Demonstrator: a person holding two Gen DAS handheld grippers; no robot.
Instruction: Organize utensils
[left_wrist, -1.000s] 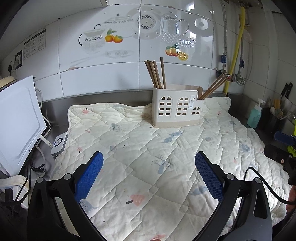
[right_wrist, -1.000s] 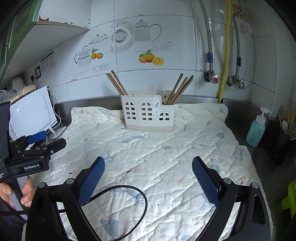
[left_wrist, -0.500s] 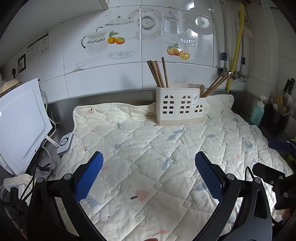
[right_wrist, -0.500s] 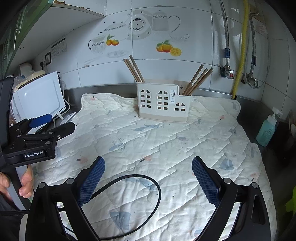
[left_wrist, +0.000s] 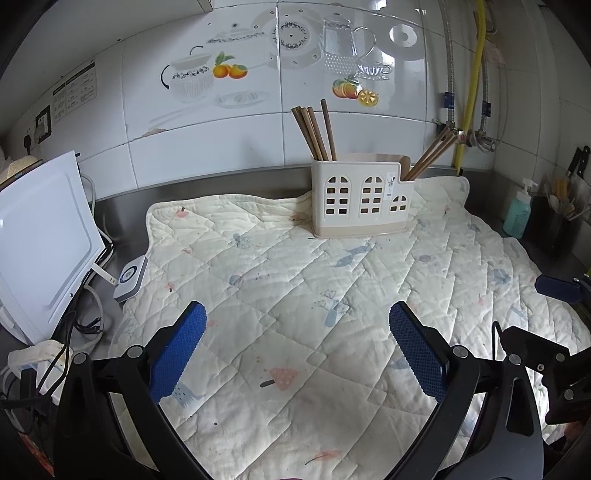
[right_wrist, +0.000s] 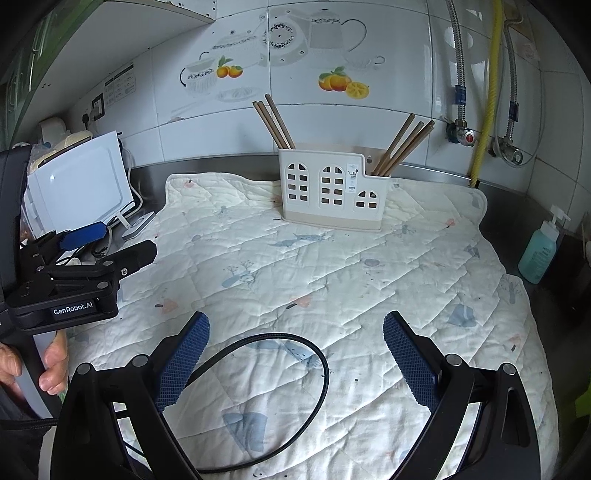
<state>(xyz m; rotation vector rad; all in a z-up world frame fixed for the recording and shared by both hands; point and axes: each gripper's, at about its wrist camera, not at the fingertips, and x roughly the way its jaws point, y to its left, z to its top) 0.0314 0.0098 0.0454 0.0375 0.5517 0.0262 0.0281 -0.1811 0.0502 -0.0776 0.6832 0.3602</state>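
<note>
Both grippers hang above the quilted mat (left_wrist: 295, 295) with their blue-padded fingers spread wide and nothing between them. The left gripper (left_wrist: 297, 349) holds and touches nothing; the right gripper (right_wrist: 295, 354) is equally empty, with a black cable (right_wrist: 295, 373) looping across the mat between its fingers. At the far edge of the mat, against the tiled wall, stands a cream utensil holder (left_wrist: 360, 197) with arched cut-out windows. Its left compartment holds a bundle of brown chopsticks (left_wrist: 314, 131) leaning left, and its lower right compartment holds another bundle of chopsticks (right_wrist: 402, 144) leaning right. A teal soap dispenser (right_wrist: 539, 247) stands off the mat to the right.
</note>
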